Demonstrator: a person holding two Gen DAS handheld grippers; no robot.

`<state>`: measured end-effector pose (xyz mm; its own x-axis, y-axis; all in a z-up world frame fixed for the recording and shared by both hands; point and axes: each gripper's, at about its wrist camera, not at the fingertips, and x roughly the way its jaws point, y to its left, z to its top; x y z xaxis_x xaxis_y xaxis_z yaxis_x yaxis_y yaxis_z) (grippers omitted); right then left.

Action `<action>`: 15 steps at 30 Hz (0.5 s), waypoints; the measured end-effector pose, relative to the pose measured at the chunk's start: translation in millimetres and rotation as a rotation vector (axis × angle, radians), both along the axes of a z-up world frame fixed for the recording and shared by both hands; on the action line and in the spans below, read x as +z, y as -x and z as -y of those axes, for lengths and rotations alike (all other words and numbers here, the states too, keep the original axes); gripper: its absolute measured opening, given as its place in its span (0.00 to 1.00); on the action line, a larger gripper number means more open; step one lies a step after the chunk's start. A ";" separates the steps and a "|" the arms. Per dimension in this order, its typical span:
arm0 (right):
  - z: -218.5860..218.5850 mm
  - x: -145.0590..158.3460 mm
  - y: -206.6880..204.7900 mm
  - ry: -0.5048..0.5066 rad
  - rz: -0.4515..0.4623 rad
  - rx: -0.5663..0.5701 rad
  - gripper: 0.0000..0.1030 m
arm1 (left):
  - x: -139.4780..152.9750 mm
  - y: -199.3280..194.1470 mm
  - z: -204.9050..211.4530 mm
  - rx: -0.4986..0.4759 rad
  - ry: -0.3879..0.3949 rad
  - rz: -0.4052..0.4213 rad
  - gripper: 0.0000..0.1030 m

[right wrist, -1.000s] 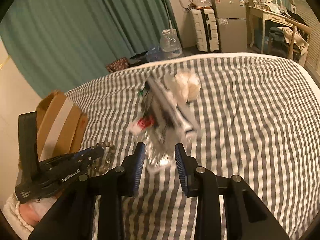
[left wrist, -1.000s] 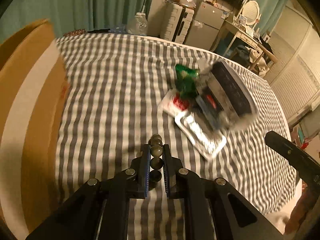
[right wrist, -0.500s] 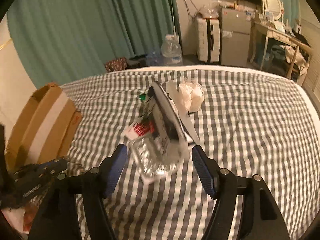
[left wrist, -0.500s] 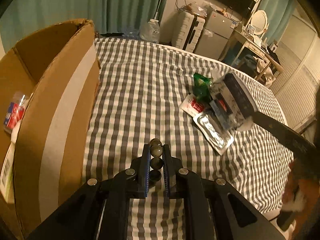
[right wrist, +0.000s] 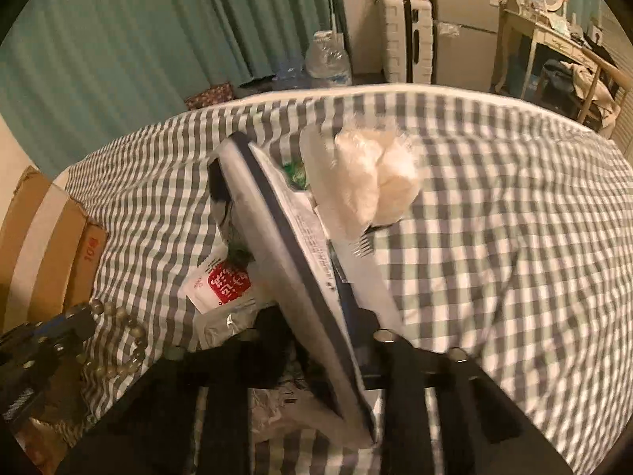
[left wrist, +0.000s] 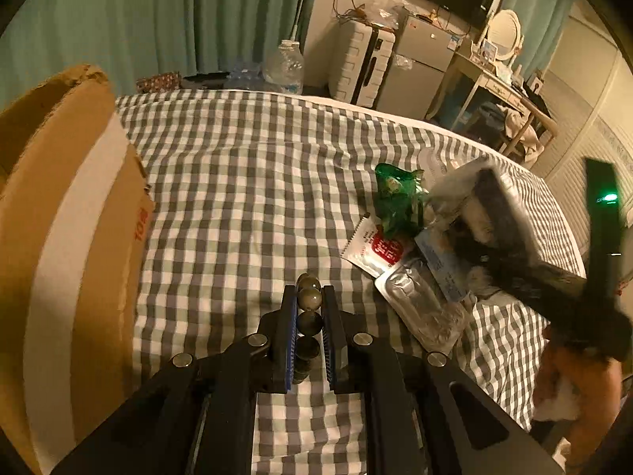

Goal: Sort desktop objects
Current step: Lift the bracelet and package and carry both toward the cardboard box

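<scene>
Left gripper (left wrist: 308, 318): jaws clamped on a string of dark round beads (left wrist: 309, 322), held above the checked bedcover (left wrist: 245, 198); a cardboard box (left wrist: 59, 237) stands just beside it on the left. Right gripper (right wrist: 316, 360): jaws closing with the edge of a flat grey packet (right wrist: 285, 277) between them; whether the pads already press on it cannot be told; the packet sits tilted on its edge on a pile near the middle of the bedcover. Pile contents: 1 white sachet with a red label (right wrist: 221, 281), 1 silver foil pack (left wrist: 419, 304), 1 green wrapper (left wrist: 395, 202); a white wad in clear plastic (right wrist: 372, 182) lies touching the packet's far side.
</scene>
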<state>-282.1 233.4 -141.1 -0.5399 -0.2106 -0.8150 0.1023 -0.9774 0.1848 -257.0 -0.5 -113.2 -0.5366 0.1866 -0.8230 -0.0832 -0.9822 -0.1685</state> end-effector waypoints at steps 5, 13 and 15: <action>-9.4 29.1 -34.8 0.090 -0.034 -0.011 0.14 | 11.0 -16.6 -1.7 -0.003 -0.014 -0.018 0.11; 16.0 90.3 -113.7 0.132 -0.101 0.055 0.14 | 107.2 -57.3 10.3 -0.023 -0.075 -0.174 0.11; 31.7 111.1 -131.9 0.127 -0.129 0.084 0.14 | 137.0 -64.5 24.0 -0.018 -0.087 -0.202 0.11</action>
<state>-150.2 201.7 -30.0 -0.6147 -0.3556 -0.7040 0.2130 -0.9343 0.2860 -192.4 -24.5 23.8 -0.6850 0.2632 -0.6793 -0.1412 -0.9627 -0.2307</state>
